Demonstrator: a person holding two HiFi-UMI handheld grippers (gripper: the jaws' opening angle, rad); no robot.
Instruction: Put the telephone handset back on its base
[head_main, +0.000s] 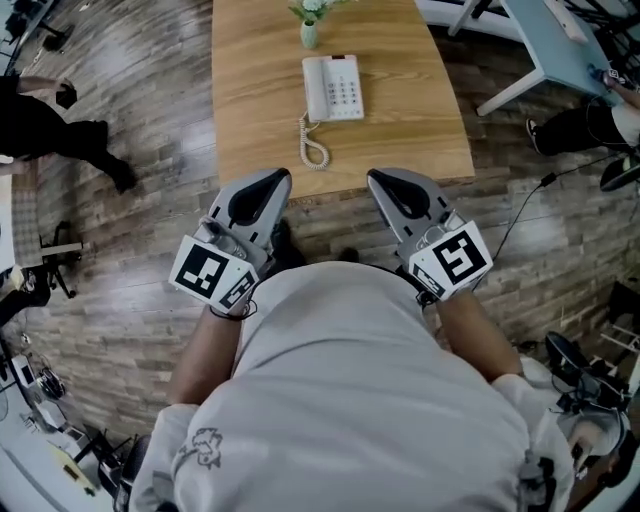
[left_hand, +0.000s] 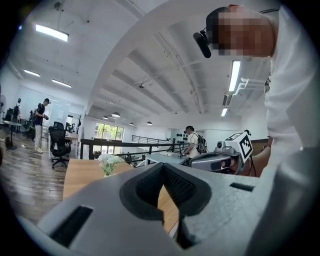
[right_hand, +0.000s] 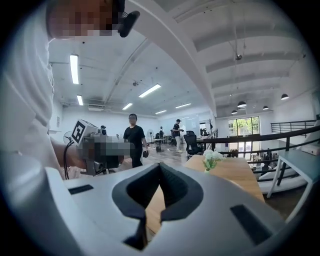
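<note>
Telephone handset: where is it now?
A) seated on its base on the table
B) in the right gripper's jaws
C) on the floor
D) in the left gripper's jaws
A: the handset lies along the left of its base on the table, its coiled cord trailing toward the near edge.

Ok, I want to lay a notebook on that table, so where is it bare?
The table is bare along its left side, between its edge and the telephone, and on the right, from telephone to right edge. Crowded down the middle: vase, telephone, coiled cord near the front edge.
</note>
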